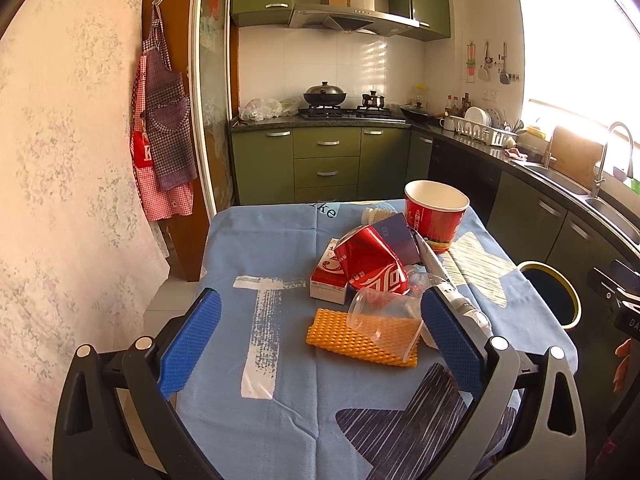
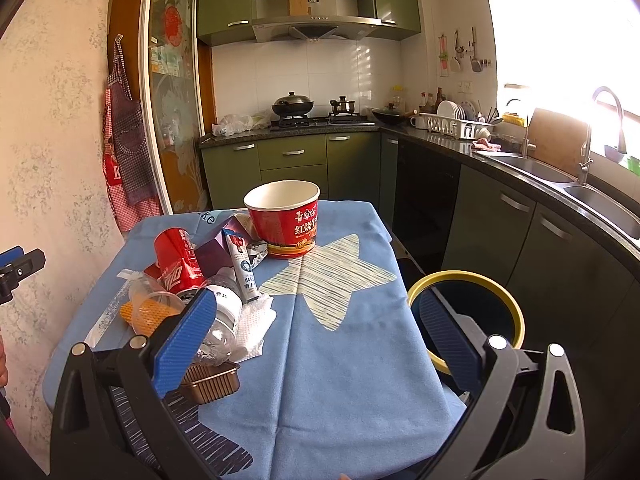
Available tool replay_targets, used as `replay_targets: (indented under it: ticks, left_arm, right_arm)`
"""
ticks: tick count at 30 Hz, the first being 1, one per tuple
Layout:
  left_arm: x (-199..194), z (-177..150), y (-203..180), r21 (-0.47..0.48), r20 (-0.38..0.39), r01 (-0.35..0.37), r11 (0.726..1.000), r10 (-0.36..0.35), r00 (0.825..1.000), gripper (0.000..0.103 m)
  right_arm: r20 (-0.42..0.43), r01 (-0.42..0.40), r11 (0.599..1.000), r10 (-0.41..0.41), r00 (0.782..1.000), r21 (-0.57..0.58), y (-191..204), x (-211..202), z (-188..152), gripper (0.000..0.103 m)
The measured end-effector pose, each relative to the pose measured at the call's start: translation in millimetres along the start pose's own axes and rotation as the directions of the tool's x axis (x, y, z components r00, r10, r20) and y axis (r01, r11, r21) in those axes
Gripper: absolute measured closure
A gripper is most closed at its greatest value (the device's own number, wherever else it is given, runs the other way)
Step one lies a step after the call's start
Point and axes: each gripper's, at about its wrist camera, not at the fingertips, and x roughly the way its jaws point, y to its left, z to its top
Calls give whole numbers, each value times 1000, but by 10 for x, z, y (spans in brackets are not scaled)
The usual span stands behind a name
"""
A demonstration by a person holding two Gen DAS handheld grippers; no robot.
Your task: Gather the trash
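Note:
A pile of trash lies on the blue cloth table (image 1: 280, 256): a crushed red cola can (image 1: 370, 264) (image 2: 178, 258), a red-and-white box (image 1: 328, 276), an orange foam net (image 1: 360, 338) (image 2: 150, 314), a clear plastic cup (image 1: 382, 318), a red noodle bucket (image 1: 434, 214) (image 2: 286, 220), a clear bottle (image 2: 226, 312), a white tissue (image 2: 256, 326), a brown foil tray (image 2: 210, 380) and a white sachet (image 2: 242, 264). My left gripper (image 1: 320, 348) is open above the near table, short of the pile. My right gripper (image 2: 316, 344) is open, right of the pile.
A black bin with a yellow rim (image 2: 468, 312) (image 1: 554, 292) stands on the floor right of the table. Green cabinets, a stove and a sink counter (image 2: 560, 184) run behind and along the right. A wall with aprons (image 1: 160, 128) is on the left.

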Motion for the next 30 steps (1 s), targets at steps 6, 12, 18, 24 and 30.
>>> replay_targets:
  ticks: [6, 12, 18, 24, 30]
  left_arm:
    - [15, -12, -7, 1, -2, 1, 1000, -1, 1000, 5]
    - [1, -5, -1, 0, 0, 1, 1000, -1, 1000, 5]
    - [5, -12, 6, 0, -6, 3, 1000, -3, 1000, 4]
    - [8, -25, 6, 3, -6, 6, 1000, -6, 1000, 4]
    - [2, -27, 13, 8, -9, 6, 1000, -6, 1000, 5]
  right_arm:
    - [-2, 1, 1000, -1, 1000, 1, -8, 2, 5, 6]
    - [-2, 0, 1000, 0, 1000, 2, -11, -3, 15, 6]
    - [-2, 1, 1000, -1, 1000, 3, -11, 2, 14, 6]
    - [-2, 1, 1000, -1, 1000, 3, -13, -6, 18, 6]
    - [-2, 0, 1000, 0, 1000, 4, -19, 5, 9, 6]
